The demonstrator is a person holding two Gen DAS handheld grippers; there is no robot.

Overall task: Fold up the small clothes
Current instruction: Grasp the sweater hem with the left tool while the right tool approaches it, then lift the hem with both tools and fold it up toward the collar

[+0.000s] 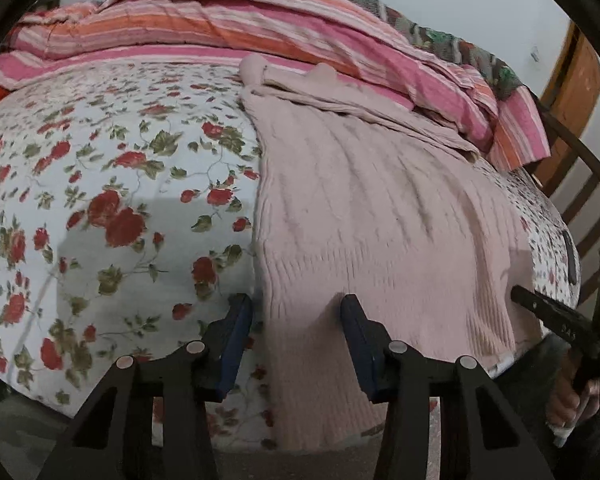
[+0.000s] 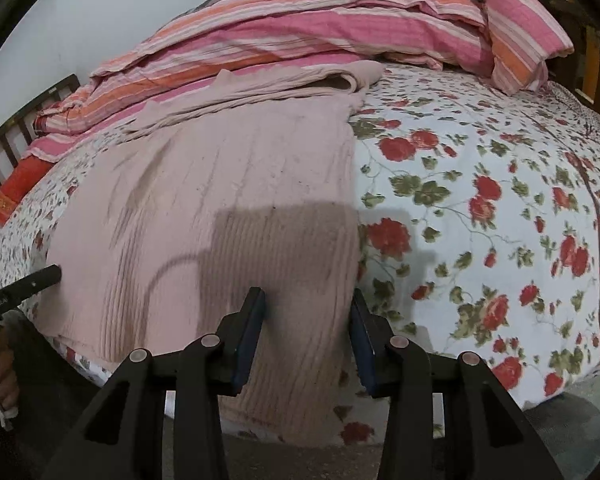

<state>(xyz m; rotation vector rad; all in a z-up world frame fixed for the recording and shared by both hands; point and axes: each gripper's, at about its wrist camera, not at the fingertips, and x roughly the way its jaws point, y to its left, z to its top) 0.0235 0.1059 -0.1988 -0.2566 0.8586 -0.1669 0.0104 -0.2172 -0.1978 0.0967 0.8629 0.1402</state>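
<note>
On the floral bedsheet (image 1: pixel 100 184) lies a pink knitted sweater (image 1: pixel 364 216), spread flat with its ribbed hem hanging over the near edge of the bed. Left gripper (image 1: pixel 296 320) and right gripper (image 2: pixel 308 312) both hover at that hem — jaws apart, gripping nothing. Behind lies a striped blanket (image 1: pixel 228 20).
</note>
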